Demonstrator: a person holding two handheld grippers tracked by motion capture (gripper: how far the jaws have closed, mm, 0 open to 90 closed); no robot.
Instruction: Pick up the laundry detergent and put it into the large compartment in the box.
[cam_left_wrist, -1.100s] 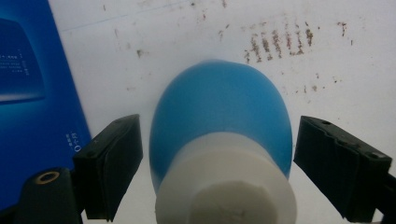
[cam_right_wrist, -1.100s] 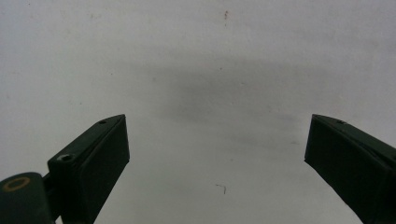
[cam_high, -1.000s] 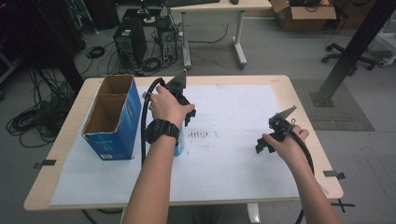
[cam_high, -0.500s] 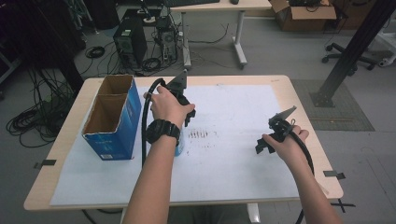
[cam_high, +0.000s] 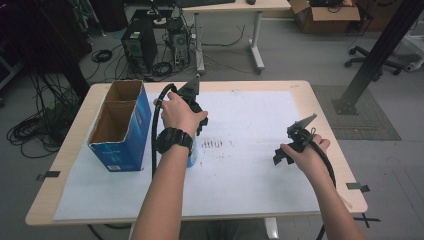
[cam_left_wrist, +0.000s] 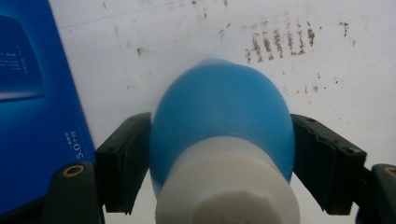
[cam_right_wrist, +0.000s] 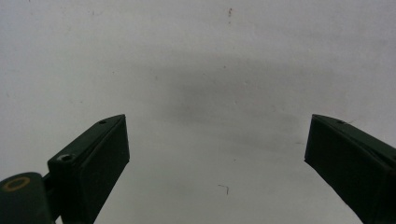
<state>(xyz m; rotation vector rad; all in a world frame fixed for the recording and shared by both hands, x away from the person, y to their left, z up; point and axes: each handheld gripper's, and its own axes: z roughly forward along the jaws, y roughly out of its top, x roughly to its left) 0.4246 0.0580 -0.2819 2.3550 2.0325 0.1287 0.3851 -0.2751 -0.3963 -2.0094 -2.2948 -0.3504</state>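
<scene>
A blue rubber bulb (cam_left_wrist: 219, 121) with a white end (cam_left_wrist: 224, 186) sits between the black jaws of my left gripper (cam_left_wrist: 219, 135), which press on both its sides. From above, a bit of the blue bulb (cam_high: 192, 160) peeks out under the person's left wrist, just right of the blue box; the left gripper's jaws are hidden by hand and watch. My right gripper (cam_high: 281, 155) hovers low over the white sheet at the table's right side. Its jaws stand wide apart in the right gripper view (cam_right_wrist: 215, 140), with nothing between them.
An open-topped blue cardboard box (cam_high: 120, 125) stands at the table's left, close to the left gripper. A white paper sheet (cam_high: 250, 175) covers most of the wooden table (cam_high: 325, 110), with brown smudge marks (cam_high: 215, 144) near its middle. Computers and cables lie on the floor beyond.
</scene>
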